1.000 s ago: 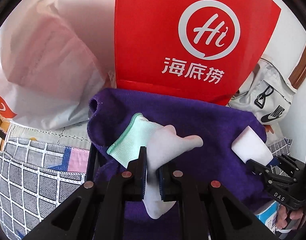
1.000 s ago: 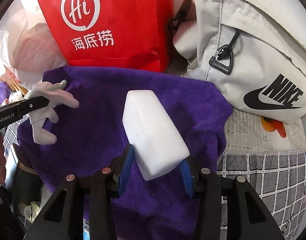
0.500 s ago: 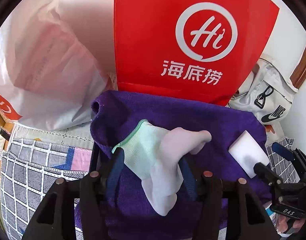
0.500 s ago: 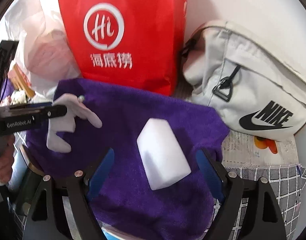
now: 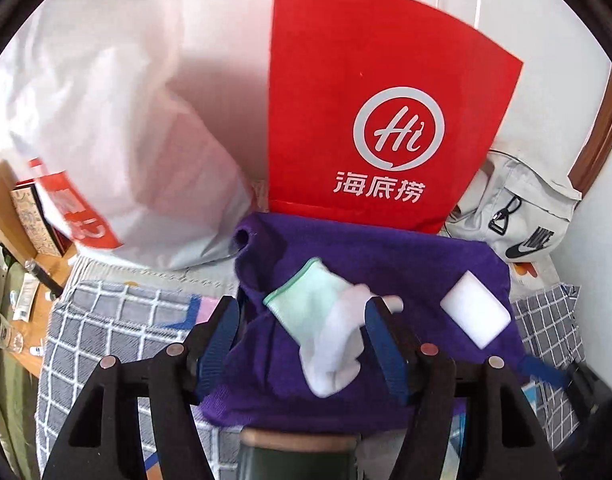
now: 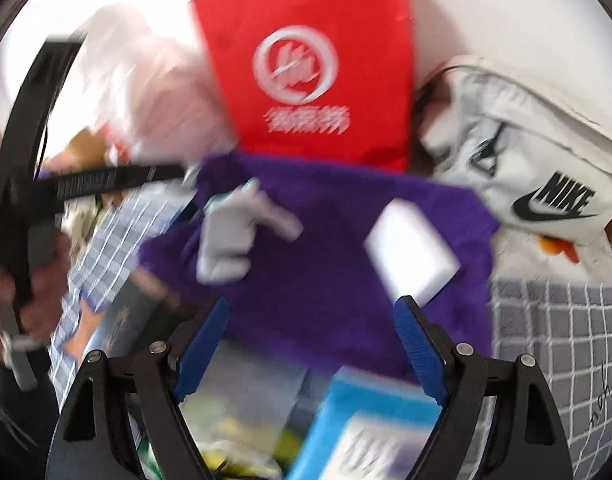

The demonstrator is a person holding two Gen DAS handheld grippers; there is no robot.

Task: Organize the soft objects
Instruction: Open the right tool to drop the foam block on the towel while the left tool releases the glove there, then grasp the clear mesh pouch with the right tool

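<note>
- Left wrist view: left gripper [image 5: 302, 336], fingers widening, released; glove [image 5: 325, 328] lies between them on purple towel [image 5: 385, 264]; sponge [image 5: 475, 308] to its right; red bag [image 5: 369, 92] behind.
- Right wrist view: right gripper [image 6: 309, 344], fingers spread, empty; sponge [image 6: 411, 250] just beyond right finger, glove [image 6: 230, 236] left, both on towel [image 6: 325, 280]; blurred.

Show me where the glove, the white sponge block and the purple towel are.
glove [image 5: 329, 320], left wrist view, on its mint cuff and palm.
white sponge block [image 5: 475, 312], left wrist view, on its top face.
purple towel [image 6: 325, 264], right wrist view, on its bare middle.
</note>
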